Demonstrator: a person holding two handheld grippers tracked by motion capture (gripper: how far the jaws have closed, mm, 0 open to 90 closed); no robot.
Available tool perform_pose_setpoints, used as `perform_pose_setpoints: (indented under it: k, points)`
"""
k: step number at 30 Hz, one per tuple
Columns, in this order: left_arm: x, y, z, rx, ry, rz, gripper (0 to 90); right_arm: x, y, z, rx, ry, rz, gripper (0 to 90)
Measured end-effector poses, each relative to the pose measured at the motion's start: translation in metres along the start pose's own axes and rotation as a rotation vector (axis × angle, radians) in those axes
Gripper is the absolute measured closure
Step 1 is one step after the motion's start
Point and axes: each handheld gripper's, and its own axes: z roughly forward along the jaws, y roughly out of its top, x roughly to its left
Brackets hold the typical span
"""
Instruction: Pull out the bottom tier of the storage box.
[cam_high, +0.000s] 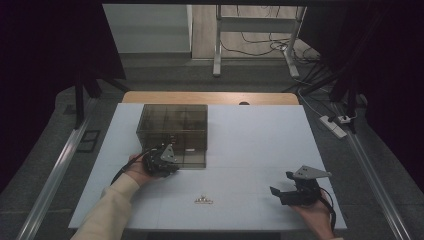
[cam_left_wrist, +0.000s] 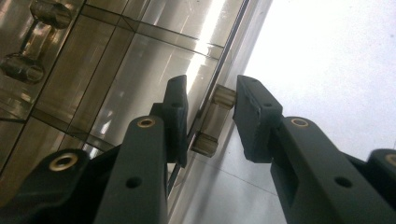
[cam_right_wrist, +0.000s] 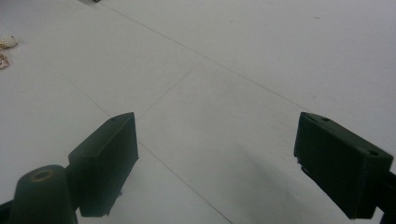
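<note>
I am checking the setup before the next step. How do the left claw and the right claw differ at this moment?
The left claw has its jaws narrowly set around a handle on the smoky clear box; the right claw has wide jaws with nothing between them. The left is at the box front, the right low over bare table. Both have black jaws.

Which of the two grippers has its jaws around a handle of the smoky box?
The left gripper: its jaws stand on either side of a handle on the smoky box. The right gripper rests apart, open over bare table.
</note>
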Motion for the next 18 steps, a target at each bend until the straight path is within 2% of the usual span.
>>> perform_pose_setpoints:
  k: [18]
  points:
    - [-0.0043, -0.001, -0.0022, 0.004, -0.01, 0.005, 66.1, -0.0004, -0.0003, -0.0004, -0.001, 0.002, 0.001, 13.1]
